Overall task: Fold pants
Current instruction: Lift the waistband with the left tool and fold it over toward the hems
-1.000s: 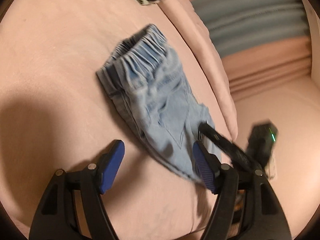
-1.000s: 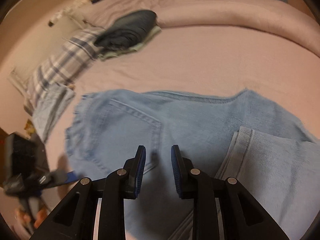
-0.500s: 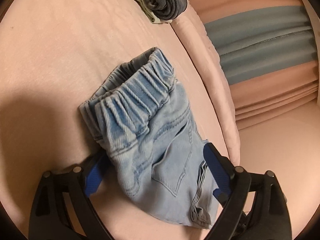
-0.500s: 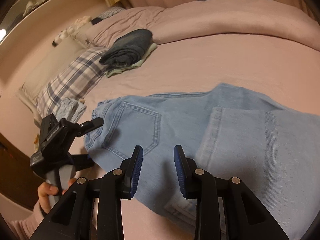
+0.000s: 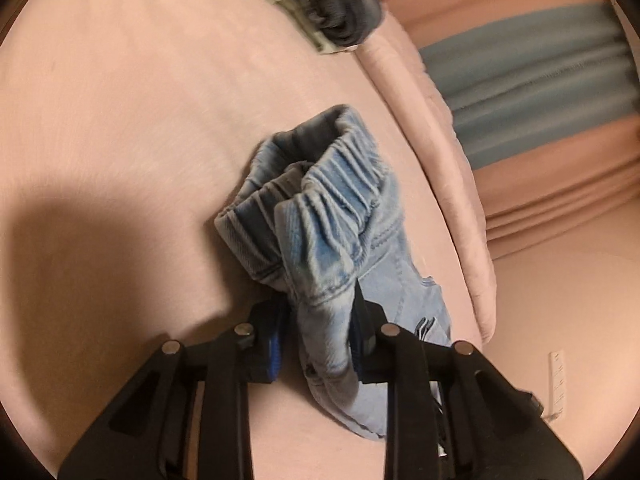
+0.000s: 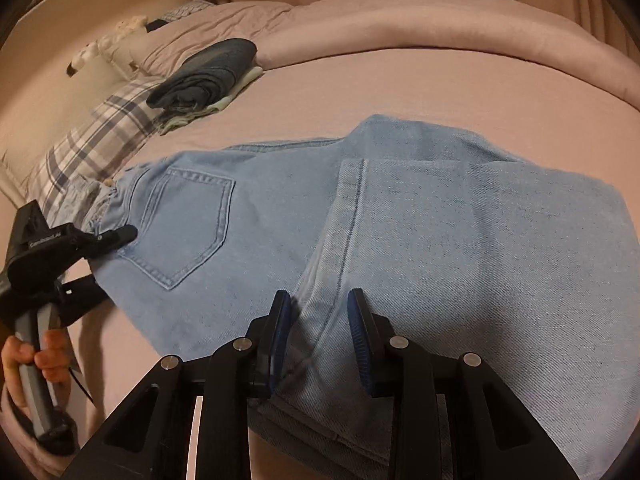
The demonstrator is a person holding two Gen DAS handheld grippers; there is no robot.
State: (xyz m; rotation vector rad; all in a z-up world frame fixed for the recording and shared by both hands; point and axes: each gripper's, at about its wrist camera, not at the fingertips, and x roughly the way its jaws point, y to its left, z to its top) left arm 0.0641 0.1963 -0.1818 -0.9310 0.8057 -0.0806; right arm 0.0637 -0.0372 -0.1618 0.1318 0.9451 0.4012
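Observation:
Light blue denim pants [image 6: 248, 216] lie on a pink bed, folded once, with the leg part laid over the seat. My left gripper [image 5: 318, 344] is shut on the bunched elastic waistband [image 5: 340, 184] at the corner of the pants; it also shows in the right wrist view [image 6: 100, 248], held by a hand. My right gripper [image 6: 318, 336] has its jaws a little apart around the edge of the folded leg layer [image 6: 460, 240]; whether the pads press the cloth is unclear.
A stack of folded dark clothes [image 6: 208, 72] lies farther up the bed, also in the left wrist view [image 5: 332, 4]. A plaid pillow [image 6: 92, 132] lies at left. A rolled pink blanket [image 5: 440, 152] runs along the bed edge.
My left gripper has closed on the waistband, which has bunched up and lifted. My right gripper has moved from the seat area onto the folded leg edge.

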